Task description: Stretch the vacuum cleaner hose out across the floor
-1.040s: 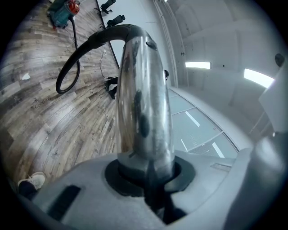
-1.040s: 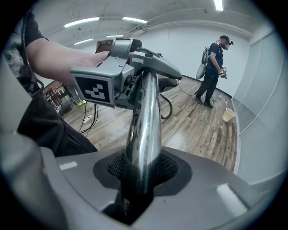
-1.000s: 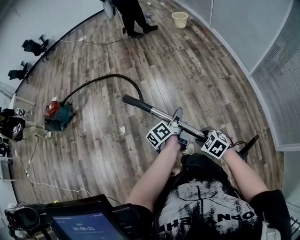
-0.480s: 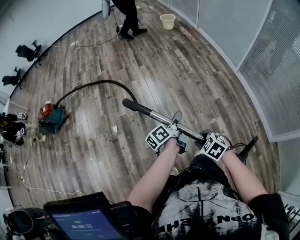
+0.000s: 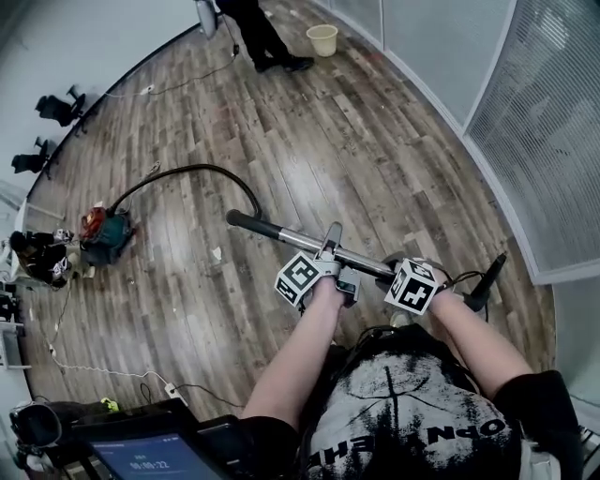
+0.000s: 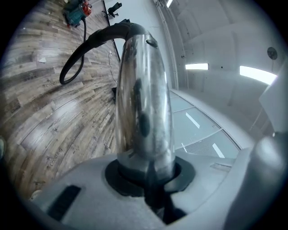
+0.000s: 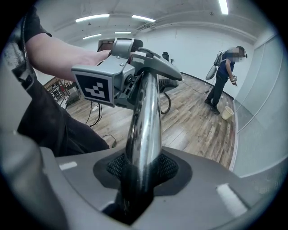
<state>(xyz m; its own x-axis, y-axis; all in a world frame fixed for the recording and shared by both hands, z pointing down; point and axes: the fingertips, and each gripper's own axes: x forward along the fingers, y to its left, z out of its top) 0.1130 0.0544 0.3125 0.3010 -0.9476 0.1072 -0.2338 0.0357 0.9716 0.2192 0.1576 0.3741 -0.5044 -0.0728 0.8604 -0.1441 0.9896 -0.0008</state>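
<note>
The vacuum cleaner body (image 5: 105, 232) sits on the wood floor at the left. Its black hose (image 5: 187, 170) arcs from it to the dark handle end (image 5: 246, 221) of a metal wand (image 5: 300, 236). The wand runs right to a black floor nozzle (image 5: 483, 279). My left gripper (image 5: 330, 255) is shut on the wand near its middle. My right gripper (image 5: 401, 274) is shut on the wand closer to the nozzle. In the left gripper view the wand (image 6: 144, 99) rises from between the jaws of my left gripper (image 6: 150, 179), with the hose (image 6: 74, 60) beyond. In the right gripper view my right gripper (image 7: 139, 175) clamps the wand (image 7: 144, 117).
A person (image 5: 262, 28) stands at the far end near a cream bucket (image 5: 322, 38). Glass partition walls (image 5: 525, 112) line the right side. Cables (image 5: 84, 370) trail on the floor at the left, black chairs (image 5: 56, 108) stand by the far left wall, and a tablet (image 5: 150, 455) is at the bottom.
Both grippers, still clamped on the wand, have shifted left in the head view together with the wand. The whole view has slid along with the wearer, and the far person has stepped.
</note>
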